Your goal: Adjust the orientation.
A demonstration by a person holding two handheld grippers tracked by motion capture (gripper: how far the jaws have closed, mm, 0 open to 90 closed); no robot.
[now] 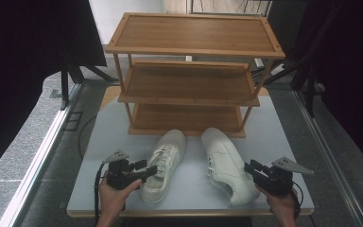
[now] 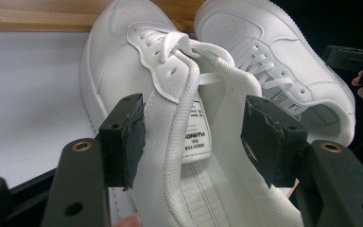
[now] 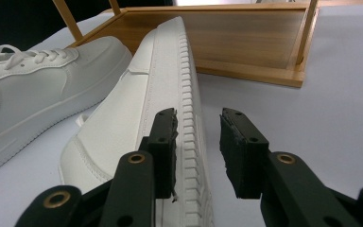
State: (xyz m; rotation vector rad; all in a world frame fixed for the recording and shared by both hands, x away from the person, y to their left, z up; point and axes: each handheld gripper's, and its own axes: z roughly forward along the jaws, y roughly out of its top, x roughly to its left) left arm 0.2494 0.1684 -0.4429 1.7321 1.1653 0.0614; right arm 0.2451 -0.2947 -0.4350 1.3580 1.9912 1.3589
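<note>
Bamboo rack [image 1: 189,80] behind two white shoes [image 1: 164,163]; left gripper [image 1: 150,170] spread around tongue label [image 2: 196,135], print unreadable; right gripper [image 3: 198,142] spread beside sole [image 3: 189,132].

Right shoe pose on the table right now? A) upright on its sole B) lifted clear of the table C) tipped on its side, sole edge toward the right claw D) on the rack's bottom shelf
C: the right shoe lies tipped on the table, its ribbed sole edge facing the right claw, whose jaws straddle it with a gap on one side.

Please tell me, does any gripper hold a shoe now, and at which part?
Neither grips: the left gripper stands open around the left shoe collar; the right gripper is open beside the right shoe sole edge.
</note>
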